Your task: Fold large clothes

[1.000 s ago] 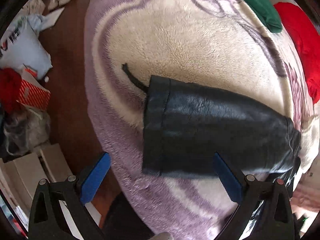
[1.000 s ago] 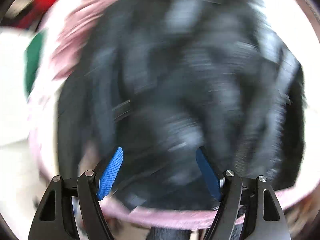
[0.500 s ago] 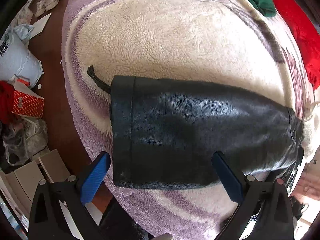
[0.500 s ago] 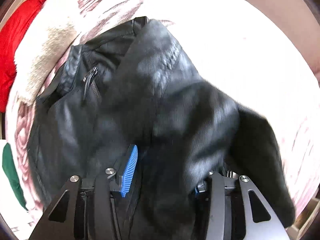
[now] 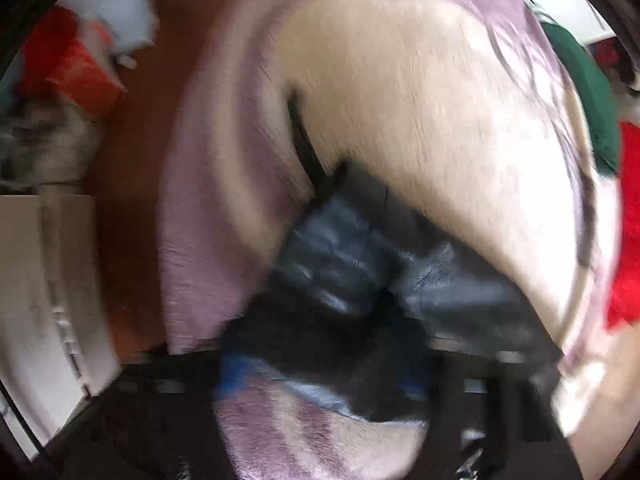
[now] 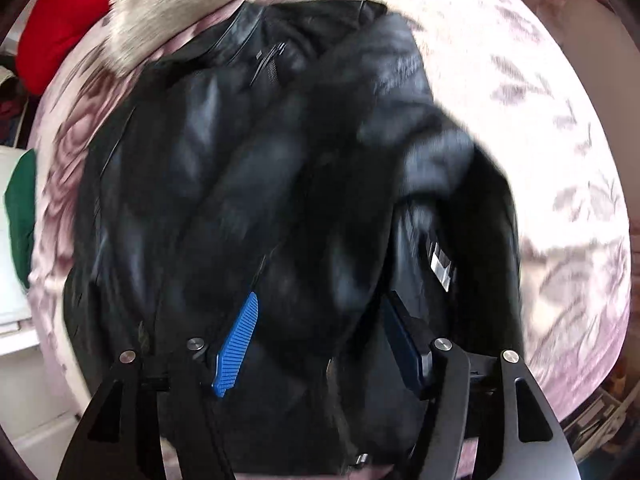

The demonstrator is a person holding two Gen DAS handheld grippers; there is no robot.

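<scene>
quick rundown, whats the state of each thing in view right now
black leather jacket: crumpled, partly folded on the blanket
sleeve: bunched, lifted at the left gripper
blanket: spread flat
right gripper: shut on jacket fabric
left gripper: blurred, grip unclear

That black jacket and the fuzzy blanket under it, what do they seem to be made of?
The black jacket looks like leather or a faux version: smooth, faintly glossy, catching soft highlights, with a metal zipper near the collar. Which of the two cannot be told by eye. The blanket looks like plush fleece: matte, with a nubby cream pile and lilac borders. The right claw has ribbed blue pads, probably plastic or rubber.
</scene>
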